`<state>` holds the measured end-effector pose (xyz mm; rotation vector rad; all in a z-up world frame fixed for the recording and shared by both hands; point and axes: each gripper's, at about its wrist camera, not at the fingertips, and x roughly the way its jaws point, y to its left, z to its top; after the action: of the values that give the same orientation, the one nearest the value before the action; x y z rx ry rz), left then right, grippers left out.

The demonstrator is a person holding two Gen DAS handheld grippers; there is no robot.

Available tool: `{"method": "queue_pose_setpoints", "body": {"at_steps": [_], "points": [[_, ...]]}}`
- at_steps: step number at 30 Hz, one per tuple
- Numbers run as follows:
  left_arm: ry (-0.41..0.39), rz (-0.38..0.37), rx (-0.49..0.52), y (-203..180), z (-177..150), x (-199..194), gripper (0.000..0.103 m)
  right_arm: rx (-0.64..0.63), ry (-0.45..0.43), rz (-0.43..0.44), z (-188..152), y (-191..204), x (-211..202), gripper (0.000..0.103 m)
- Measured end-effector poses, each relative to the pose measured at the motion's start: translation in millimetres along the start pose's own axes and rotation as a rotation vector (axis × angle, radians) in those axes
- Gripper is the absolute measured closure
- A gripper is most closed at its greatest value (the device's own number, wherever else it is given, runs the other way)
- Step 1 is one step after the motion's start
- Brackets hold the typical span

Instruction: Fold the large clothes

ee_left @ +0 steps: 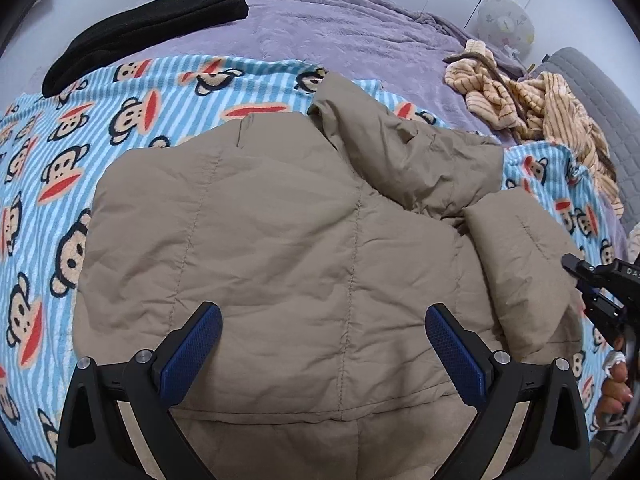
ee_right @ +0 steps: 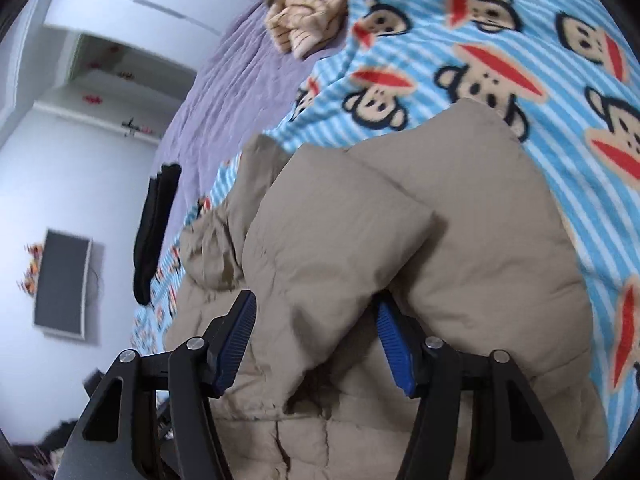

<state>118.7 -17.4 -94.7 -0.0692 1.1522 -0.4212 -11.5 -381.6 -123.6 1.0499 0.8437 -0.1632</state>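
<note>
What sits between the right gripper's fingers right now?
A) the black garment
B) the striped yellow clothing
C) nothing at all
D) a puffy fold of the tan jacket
D: in the right wrist view the right gripper has its fingers either side of a padded fold of the tan jacket, while the black garment and the striped yellow clothing lie far off on the bed.
</note>
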Motion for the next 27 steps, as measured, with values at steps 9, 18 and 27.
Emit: {"method": "queue_pose_setpoints", "body": {"at_steps": [9, 18, 27], "points": [[-0.006, -0.239, -0.185, 38, 11, -11, 0.001, -0.532, 0.054, -0.004, -47, 120, 28, 0.093], [0.039, -0.445, -0.281, 46, 11, -4, 0.001, -0.692, 0.273, 0.001, -124, 137, 79, 0.092], [0.088, -0.500, -0.278, 27, 19, 16, 0.001, -0.699, 0.321, -0.033, -136, 121, 69, 0.037]]}}
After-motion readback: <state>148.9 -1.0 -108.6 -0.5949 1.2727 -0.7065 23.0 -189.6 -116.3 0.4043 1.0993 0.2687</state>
